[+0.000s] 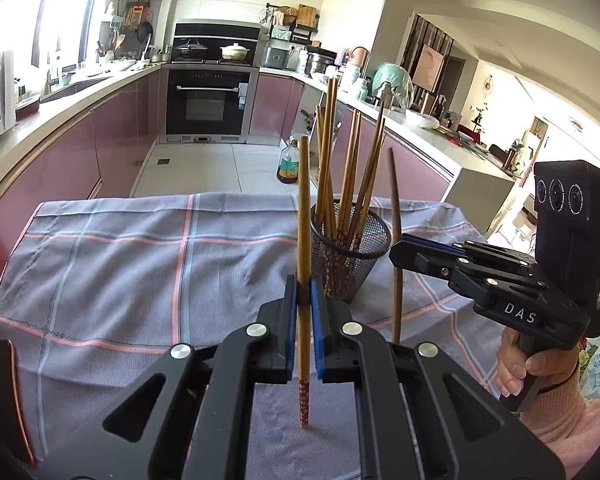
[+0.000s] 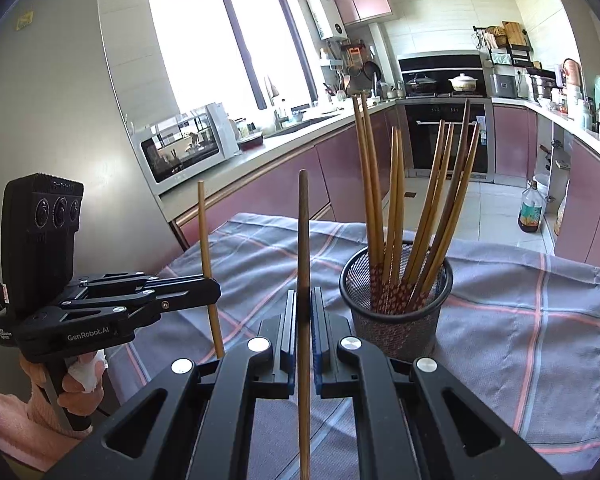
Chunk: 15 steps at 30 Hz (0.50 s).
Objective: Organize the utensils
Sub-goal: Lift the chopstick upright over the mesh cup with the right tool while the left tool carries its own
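In the left wrist view my left gripper (image 1: pixel 304 294) is shut on a light wooden chopstick (image 1: pixel 303 200) with a red patterned end, held upright. Just behind it stands a black mesh cup (image 1: pixel 340 276) holding several chopsticks (image 1: pixel 352 168). To the cup's right my right gripper (image 1: pixel 399 249) is shut on a darker chopstick (image 1: pixel 394 192). In the right wrist view the right gripper (image 2: pixel 303 306) grips that dark chopstick (image 2: pixel 303 232) upright, left of the mesh cup (image 2: pixel 396 320). Further left, the left gripper (image 2: pixel 214 290) holds its light chopstick (image 2: pixel 203 224).
A grey checked cloth (image 1: pixel 140 260) covers the table (image 2: pixel 520 300). On the floor beyond the table stands an oil bottle (image 1: pixel 289 164). Pink kitchen counters run along both sides, with a microwave (image 2: pixel 188 148) on the left one and an oven (image 1: pixel 208 100) at the far end.
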### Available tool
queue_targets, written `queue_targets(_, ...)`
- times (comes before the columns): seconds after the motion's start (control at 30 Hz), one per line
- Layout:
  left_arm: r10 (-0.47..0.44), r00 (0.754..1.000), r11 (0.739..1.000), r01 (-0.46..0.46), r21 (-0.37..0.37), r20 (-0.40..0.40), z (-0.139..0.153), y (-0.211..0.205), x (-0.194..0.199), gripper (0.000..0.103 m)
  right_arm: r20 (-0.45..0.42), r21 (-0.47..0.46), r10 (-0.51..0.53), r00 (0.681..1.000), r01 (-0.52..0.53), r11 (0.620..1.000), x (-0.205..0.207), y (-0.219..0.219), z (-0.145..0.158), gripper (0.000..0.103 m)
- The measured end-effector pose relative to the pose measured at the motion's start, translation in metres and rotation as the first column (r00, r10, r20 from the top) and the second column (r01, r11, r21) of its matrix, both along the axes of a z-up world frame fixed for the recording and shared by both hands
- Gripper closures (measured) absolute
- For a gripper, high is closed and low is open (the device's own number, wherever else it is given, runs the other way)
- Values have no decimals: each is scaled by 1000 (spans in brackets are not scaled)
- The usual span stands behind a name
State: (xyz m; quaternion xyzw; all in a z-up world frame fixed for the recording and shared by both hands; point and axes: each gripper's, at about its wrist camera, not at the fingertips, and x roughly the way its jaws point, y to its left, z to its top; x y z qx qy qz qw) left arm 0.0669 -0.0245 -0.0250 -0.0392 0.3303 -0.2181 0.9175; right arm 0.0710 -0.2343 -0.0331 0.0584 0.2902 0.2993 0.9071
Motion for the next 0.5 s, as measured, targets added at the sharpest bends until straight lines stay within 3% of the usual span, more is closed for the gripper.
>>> queue_targets(0.5,-10,999,1000,11,-12,48,22,-10,5,96,89,16,-34,995,33,999,3,-15,31,98)
